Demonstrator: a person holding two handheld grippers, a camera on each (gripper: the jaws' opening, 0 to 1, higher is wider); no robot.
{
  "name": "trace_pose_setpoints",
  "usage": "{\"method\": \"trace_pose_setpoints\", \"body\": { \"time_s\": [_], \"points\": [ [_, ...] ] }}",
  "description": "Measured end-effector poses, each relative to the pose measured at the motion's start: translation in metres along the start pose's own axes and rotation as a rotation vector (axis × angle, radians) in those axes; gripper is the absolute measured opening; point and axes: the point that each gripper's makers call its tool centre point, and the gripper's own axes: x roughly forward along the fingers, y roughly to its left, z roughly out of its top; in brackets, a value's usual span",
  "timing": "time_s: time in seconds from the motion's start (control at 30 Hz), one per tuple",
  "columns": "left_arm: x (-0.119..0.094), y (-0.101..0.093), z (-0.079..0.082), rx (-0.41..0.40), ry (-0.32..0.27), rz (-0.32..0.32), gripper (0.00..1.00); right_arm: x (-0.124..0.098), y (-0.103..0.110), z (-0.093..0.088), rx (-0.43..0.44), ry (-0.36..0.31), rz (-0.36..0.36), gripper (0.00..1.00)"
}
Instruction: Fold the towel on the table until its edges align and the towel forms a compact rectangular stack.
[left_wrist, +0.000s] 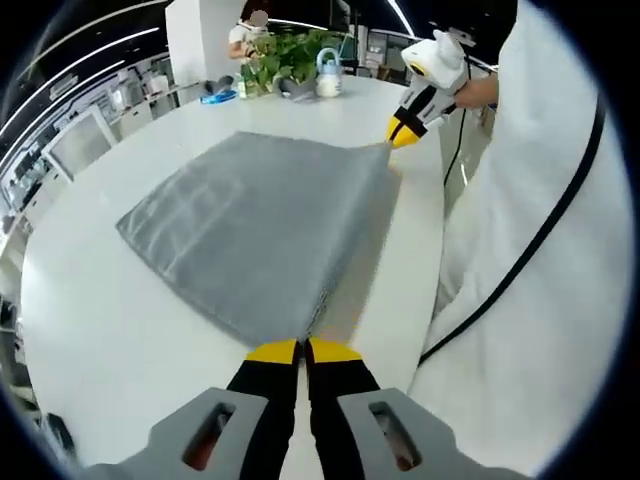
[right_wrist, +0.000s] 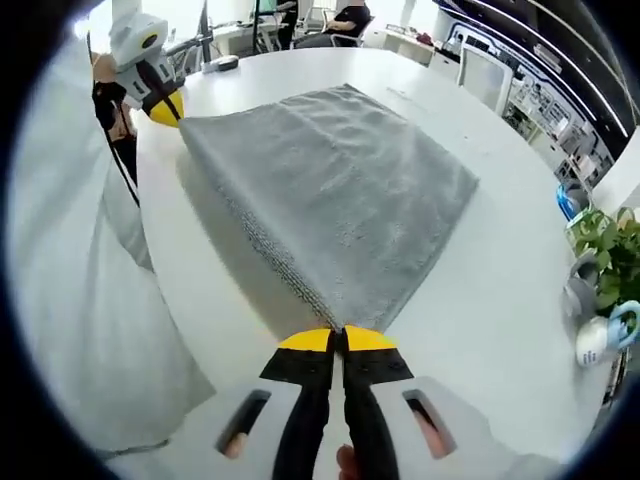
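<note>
A grey towel (left_wrist: 265, 225) lies spread on the white table (left_wrist: 110, 330), its near edge lifted a little off the top. My left gripper (left_wrist: 304, 349) is shut on one near corner of the towel. My right gripper (right_wrist: 340, 339) is shut on the other near corner of the same towel (right_wrist: 330, 185). In the left gripper view the right gripper (left_wrist: 403, 135) appears at the far corner, yellow tips pinching the cloth. In the right gripper view the left gripper (right_wrist: 165, 110) shows at the upper left, holding its corner. The edge between the two grippers hangs taut.
A person in a white garment (left_wrist: 530, 260) stands at the table's edge by the towel. At one end of the table (right_wrist: 500, 290) are a potted plant (left_wrist: 290, 55), a white and blue bottle (left_wrist: 329, 75) and small items. Office desks and chairs stand beyond.
</note>
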Motion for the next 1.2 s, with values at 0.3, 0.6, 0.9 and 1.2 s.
{"method": "trace_pose_setpoints", "body": {
  "time_s": [0.3, 0.6, 0.9, 1.2],
  "points": [
    [-0.025, 0.028, 0.036, 0.092, -0.038, 0.065, 0.03, -0.018, -0.022, 0.032, -0.029, -0.057, -0.041, 0.0],
    [-0.037, 0.058, 0.067, 0.186, -0.074, 0.122, 0.03, -0.033, -0.047, 0.06, -0.059, -0.107, -0.087, 0.0],
    [-0.046, 0.079, 0.091, 0.24, -0.091, 0.165, 0.03, -0.042, -0.065, 0.08, -0.103, -0.138, -0.126, 0.0],
    [-0.056, 0.104, 0.12, 0.268, -0.113, 0.233, 0.03, -0.051, -0.09, 0.105, -0.115, -0.187, -0.174, 0.0]
  ]
}}
